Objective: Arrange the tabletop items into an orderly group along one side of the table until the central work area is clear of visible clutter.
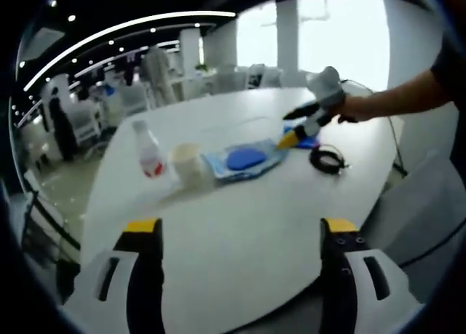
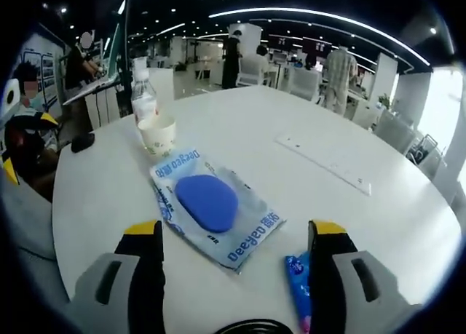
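- My table (image 1: 240, 225) is the big white round one; its bare near edge runs beneath my left gripper (image 1: 240, 228), whose jaws stand wide apart and hold nothing.
- Ahead of those left jaws and well apart from them, the clutter forms a loose row running from left of centre off to the right.
- The largest item is a clear packet with blue print (image 2: 218, 207) and a blue oval pad (image 2: 207, 201) inside it. In the right gripper view it lies straight ahead between my right jaws and close to them, its long axis slanting from far-left to near-right.
- My right gripper (image 2: 237, 232) is spread open and empty, hovering low over the table. In the left gripper view I see it from outside, reaching in from the right toward the packet's end.
- So the right hand is plainly the nearer one for the packet, I judge.
- Beyond the packet, past my right gripper's left jaw, stand a plastic bottle (image 2: 143, 95) and a paper cup (image 2: 158, 134), upright and just beside each other.
- A coil of black cable (image 1: 328, 159) lies right of the packet in the left gripper view.
- A small blue wrapper (image 2: 298, 276) lies just inside my right gripper's right jaw; I cannot tell whether they touch.
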Available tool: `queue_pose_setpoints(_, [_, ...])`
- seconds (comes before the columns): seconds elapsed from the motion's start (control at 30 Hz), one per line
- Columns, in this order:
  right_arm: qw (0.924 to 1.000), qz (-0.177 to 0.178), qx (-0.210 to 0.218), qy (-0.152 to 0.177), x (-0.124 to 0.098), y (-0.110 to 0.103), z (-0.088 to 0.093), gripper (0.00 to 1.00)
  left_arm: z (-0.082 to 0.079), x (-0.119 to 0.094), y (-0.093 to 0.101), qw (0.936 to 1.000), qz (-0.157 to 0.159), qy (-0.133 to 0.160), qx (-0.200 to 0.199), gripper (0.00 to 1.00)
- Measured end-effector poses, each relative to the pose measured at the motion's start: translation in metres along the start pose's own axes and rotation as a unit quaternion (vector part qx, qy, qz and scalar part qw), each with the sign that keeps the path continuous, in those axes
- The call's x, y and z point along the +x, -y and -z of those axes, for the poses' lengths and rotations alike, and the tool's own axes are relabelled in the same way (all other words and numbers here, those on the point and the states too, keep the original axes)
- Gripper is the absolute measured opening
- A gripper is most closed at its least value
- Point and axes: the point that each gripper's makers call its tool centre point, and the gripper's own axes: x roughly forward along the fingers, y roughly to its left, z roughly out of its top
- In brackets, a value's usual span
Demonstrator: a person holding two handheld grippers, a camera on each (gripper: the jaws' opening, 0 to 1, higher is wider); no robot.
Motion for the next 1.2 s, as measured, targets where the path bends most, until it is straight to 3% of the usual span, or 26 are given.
queue_pose_setpoints(0.13, [1.0000, -0.003, -0.002, -0.003, -0.006, 0.006, 0.000, 0.87, -0.002, -0.003, 0.002, 1.0000, -0.004, 0.001, 0.001, 0.93])
queue_pose_setpoints(0.23, [0.9999, -0.006, -0.003, -0.011, -0.009, 0.009, 0.003, 0.93, -0.006, -0.004, 0.008, 0.9998, 0.001, 0.015, 0.015, 0.93])
queue_pose_setpoints(0.47, [0.9993, 0.002, -0.033, -0.020, -0.023, 0.026, 0.006, 1.00, -0.004, -0.004, 0.008, 0.9999, -0.004, 0.008, 0.011, 0.95])
queue_pose_setpoints(0.7, [0.9990, 0.011, -0.029, -0.032, -0.031, 0.044, 0.014, 1.00, -0.001, -0.004, 0.001, 0.9996, -0.020, 0.010, 0.015, 0.95])
queue_pose_setpoints(1.2, [0.9961, 0.039, -0.041, -0.068, -0.052, 0.088, 0.039, 1.00, 0.002, 0.000, 0.006, 0.9999, -0.008, 0.001, 0.013, 0.95])
